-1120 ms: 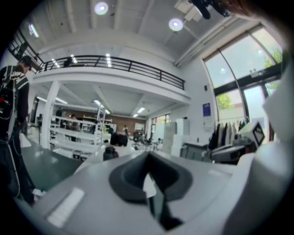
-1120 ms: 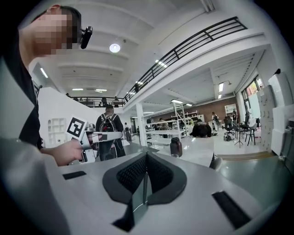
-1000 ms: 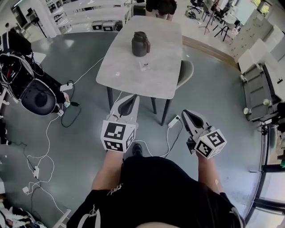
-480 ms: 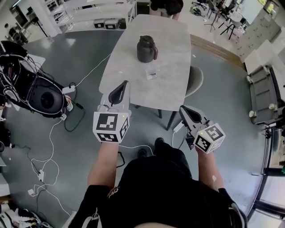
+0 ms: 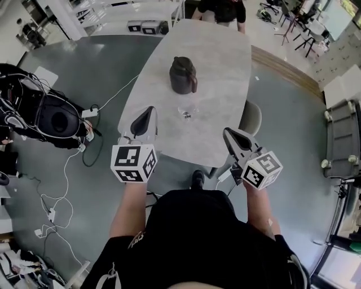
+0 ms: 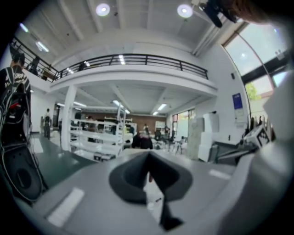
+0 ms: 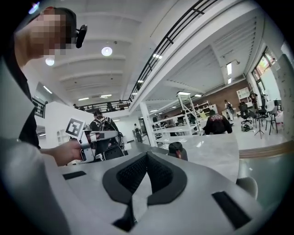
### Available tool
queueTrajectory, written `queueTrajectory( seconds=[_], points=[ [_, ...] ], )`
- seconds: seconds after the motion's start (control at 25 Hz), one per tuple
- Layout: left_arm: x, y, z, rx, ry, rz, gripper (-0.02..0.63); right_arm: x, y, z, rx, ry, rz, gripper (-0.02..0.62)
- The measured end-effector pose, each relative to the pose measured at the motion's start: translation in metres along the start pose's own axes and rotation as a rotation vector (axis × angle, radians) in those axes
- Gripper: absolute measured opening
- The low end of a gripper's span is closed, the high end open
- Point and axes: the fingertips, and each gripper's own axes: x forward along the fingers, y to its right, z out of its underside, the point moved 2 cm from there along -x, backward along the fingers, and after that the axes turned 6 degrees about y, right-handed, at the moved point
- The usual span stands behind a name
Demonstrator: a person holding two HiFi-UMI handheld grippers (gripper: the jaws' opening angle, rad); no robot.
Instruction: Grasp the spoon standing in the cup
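A small clear cup with a thin spoon in it stands in the middle of the pale marble table, just in front of a dark jug. My left gripper is shut and empty, its tip over the table's near left edge, left of the cup. My right gripper is shut and empty at the near right edge, right of the cup and nearer to me. The left gripper view shows shut jaws with the cup hidden. The right gripper view shows shut jaws and the jug.
A grey chair is tucked under the table's right side. A black office chair and white cables lie on the floor to the left. A person is at the table's far end. Shelving stands behind.
The table, jug and cup have drawn closer in the head view. Both grippers have moved forward from over the floor to the table's near edge. Both have stayed shut.
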Motion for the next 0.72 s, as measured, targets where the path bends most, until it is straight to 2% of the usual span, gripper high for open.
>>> queueTrajectory(
  seconds=[0.2,0.4,0.72],
  points=[
    [0.025,0.01,0.009,0.025,-0.027,-0.039,0.009,0.033,0.036,0.001,-0.007,-0.068,-0.079,-0.006],
    [0.034,-0.03,0.028,-0.018,-0.057,-0.07,0.009,0.079,0.016,0.017,-0.002,-0.129,-0.152,-0.006],
    [0.056,-0.053,0.038,-0.039,-0.068,0.007,0.009,0.118,0.003,0.024,-0.02,-0.187,-0.155,-0.006]
  ],
)
